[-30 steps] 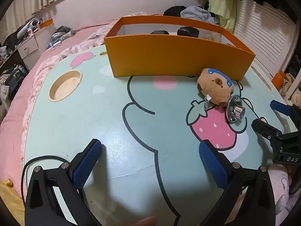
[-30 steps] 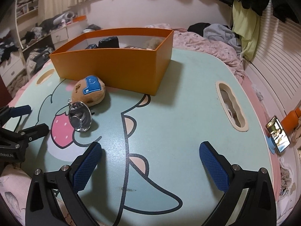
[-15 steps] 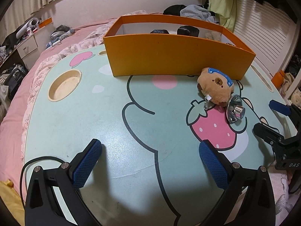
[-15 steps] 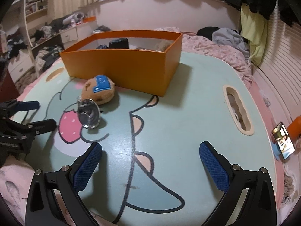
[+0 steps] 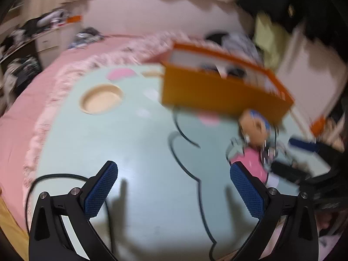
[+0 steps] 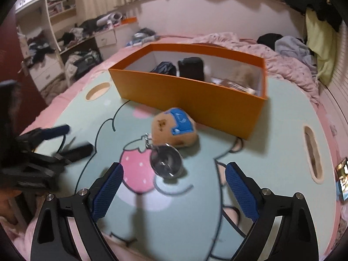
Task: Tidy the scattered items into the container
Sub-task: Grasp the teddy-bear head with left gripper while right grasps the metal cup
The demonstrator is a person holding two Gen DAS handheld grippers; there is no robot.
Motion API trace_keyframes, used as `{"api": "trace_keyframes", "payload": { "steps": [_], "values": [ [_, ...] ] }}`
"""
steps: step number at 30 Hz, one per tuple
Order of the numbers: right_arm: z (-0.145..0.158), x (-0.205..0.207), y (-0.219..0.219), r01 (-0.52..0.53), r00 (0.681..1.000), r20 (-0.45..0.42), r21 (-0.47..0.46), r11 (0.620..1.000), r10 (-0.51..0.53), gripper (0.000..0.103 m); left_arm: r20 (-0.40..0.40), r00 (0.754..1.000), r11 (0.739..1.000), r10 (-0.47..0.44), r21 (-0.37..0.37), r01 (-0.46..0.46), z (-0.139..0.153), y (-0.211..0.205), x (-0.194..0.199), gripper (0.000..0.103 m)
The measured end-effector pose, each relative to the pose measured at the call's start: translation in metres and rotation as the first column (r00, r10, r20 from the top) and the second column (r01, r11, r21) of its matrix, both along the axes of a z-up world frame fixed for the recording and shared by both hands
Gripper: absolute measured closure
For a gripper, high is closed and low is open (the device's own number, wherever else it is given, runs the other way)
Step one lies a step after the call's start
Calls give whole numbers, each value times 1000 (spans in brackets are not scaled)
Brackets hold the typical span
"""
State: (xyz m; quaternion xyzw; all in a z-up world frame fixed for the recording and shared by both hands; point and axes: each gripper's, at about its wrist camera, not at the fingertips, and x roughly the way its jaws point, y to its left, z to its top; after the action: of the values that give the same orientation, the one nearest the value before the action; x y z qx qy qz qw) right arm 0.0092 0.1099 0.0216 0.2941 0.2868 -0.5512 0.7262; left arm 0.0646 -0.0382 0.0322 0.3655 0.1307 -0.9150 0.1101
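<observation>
Two blue-padded black grippers hang over the pale green cartoon-printed lap table [image 6: 271, 143], both spread wide and empty. The right gripper [image 6: 174, 182] has just been closing a little, nothing between its pads; just ahead of it lies a round shiny metal keyring disc [image 6: 166, 163], chained to a tan plush bear head with a blue patch [image 6: 174, 130], which rests just in front of the open orange cardboard box [image 6: 195, 91]. Dark items sit inside the box. The left gripper [image 5: 174, 190] stands open above bare tabletop, the plush to its far right, the view blurred
</observation>
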Motion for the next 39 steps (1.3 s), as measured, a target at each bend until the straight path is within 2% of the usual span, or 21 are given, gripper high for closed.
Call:
{"api": "trace_keyframes", "payload": {
  "steps": [1, 2, 3, 4, 5, 8, 10, 12, 15, 17, 18, 19, 20, 23, 24, 25, 26, 28, 32, 39],
  "values": [
    [-2, 4, -5, -4, 1000, -6, 13, 1000, 4, 11, -26, 1000, 1000, 15, 2, -15, 5, -3, 5, 0],
    [-5, 7, -10, -5, 1000, -18, 31, 1000, 5, 21, -44, 999, 1000, 23, -1, -23, 10, -5, 8, 0],
    [-9, 8, -15, -3, 1000, -31, 56, 998, 4, 41, -58, 998, 1000, 24, -15, -25, 14, -4, 11, 0],
    [-9, 9, -14, 12, 999, -52, 43, 999, -9, 47, -63, 998, 999, 17, -30, -19, 15, -2, 11, 0],
    [-8, 9, -12, 11, 999, -48, 46, 999, -9, 69, -67, 998, 999, 3, -44, -6, 16, 1, 10, 0],
    [-1, -1, 2, 40, 998, 37, 31, 999, -41, 68, -67, 994, 994, -88, -68, 84, 20, 16, 1, 0],
    [5, -10, 14, 77, 996, 52, 6, 997, -77, 68, -61, 987, 986, -146, -84, 141, 24, 28, -7, 0],
    [11, -22, 26, 120, 991, 62, -19, 993, -119, 68, -59, 974, 972, -217, -108, 210, 28, 42, -19, 0],
    [18, -41, 39, 173, 981, 94, -28, 985, -170, 68, -19, 942, 934, -336, -133, 331, 31, 65, -46, 1],
    [19, -51, 41, 199, 973, 122, -20, 980, -195, 68, 55, 926, 913, -375, -152, 379, 24, 77, -68, 8],
    [18, -56, 42, 208, 969, 136, -15, 978, -204, 68, 92, 919, 903, -385, -171, 395, 20, 84, -77, 17],
    [18, -60, 43, 218, 965, 152, -10, 976, -214, 68, 120, 910, 891, -396, -188, 413, 17, 90, -86, 22],
    [18, -63, 44, 226, 961, 164, -8, 974, -221, 68, 141, 904, 883, -403, -200, 425, 13, 93, -94, 22],
    [18, -70, 48, 239, 955, 184, -8, 971, -233, 68, 166, 903, 881, -396, -208, 424, 4, 95, -112, 22],
    [16, -74, 52, 237, 954, 189, -8, 971, -232, 68, 178, 893, 877, -414, -187, 443, -1, 95, -117, 30],
    [15, -75, 54, 236, 955, 189, -8, 972, -230, 68, 199, 879, 873, -434, -148, 465, -8, 94, -121, 51],
    [16, -72, 55, 235, 956, 183, -11, 972, -229, 68, 181, 878, 878, -443, -107, 466, -9, 90, -120, 51],
    [15, -72, 57, 231, 960, 167, -16, 973, -225, 68, 153, 888, 891, -433, -76, 447, -8, 83, -112, 52],
    [16, -69, 54, 209, 965, 167, -21, 978, -202, 68, 29, 915, 914, -402, -49, 403, 10, 67, -79, 52],
    [27, -50, 42, 156, 976, 157, -41, 987, -148, 68, -80, 924, 927, -374, -40, 372, 46, 41, -36, 52]
  ]
}}
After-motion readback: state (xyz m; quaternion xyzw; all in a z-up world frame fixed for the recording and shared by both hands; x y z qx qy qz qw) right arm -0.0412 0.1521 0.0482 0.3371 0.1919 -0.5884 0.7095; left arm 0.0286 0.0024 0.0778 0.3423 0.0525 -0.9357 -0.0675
